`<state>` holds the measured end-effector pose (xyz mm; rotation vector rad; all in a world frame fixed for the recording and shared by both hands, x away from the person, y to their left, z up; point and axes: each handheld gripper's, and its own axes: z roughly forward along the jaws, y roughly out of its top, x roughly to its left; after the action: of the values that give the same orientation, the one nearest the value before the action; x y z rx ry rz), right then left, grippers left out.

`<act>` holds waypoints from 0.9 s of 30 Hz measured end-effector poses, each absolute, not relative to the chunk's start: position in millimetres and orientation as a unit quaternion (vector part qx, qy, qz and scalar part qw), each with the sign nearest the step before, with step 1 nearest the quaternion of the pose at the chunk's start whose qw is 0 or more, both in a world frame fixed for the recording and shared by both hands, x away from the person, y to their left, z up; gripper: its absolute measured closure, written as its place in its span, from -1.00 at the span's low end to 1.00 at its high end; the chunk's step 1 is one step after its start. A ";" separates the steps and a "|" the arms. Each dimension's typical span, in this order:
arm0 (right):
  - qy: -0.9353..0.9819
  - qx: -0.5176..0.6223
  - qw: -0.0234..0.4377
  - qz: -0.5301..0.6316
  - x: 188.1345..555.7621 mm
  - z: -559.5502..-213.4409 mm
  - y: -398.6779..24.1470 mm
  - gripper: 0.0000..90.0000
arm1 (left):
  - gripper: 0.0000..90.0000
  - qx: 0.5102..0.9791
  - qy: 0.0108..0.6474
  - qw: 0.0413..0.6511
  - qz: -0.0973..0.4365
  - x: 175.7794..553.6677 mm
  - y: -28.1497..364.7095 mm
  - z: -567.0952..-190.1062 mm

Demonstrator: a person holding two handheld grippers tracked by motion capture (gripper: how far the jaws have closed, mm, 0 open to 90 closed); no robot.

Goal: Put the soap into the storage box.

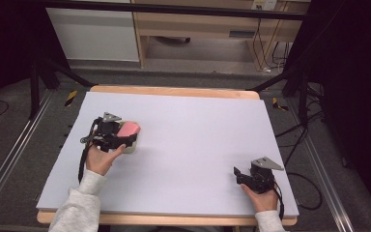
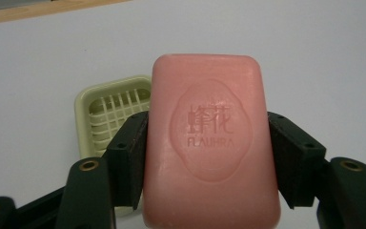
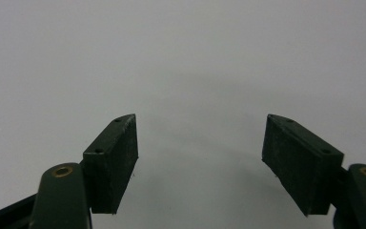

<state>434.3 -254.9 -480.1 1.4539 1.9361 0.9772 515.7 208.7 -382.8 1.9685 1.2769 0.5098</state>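
Left of centre in the high view: left gripper (image 1: 125,137) pinching a pink soap bar (image 2: 209,143) by its long sides, above a pale green soap dish (image 2: 107,117) (likely lifted from it, or bound for it). Lower right: right gripper (image 1: 239,175) spread wide, idle on the white table (image 1: 193,140), holding nothing.

Light grey sleeves; each black gripper (image 1: 117,137) has brass-ringed screws and a grey triangular plate.

hand-held gripper (image 3: 200,162) agape, bare white table (image 3: 181,57)
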 end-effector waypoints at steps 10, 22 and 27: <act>0.718 0.534 0.263 0.360 434.9 -480.6 -254.3 -0.38 | -0.17 0.756 0.511 0.355 0.204 532.0 216.0 -385.7; 0.718 0.533 0.263 0.362 434.7 -480.6 -253.8 -0.38 | -0.17 0.753 0.521 0.344 0.206 547.7 220.6 -394.9; 0.718 0.530 0.266 0.364 434.4 -480.2 -253.6 -0.40 | -0.17 0.755 0.523 0.338 0.205 552.8 220.9 -400.3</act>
<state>434.4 -253.6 -480.2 1.4300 1.9393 0.9824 552.8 220.9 -400.3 1.9674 1.3633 0.5344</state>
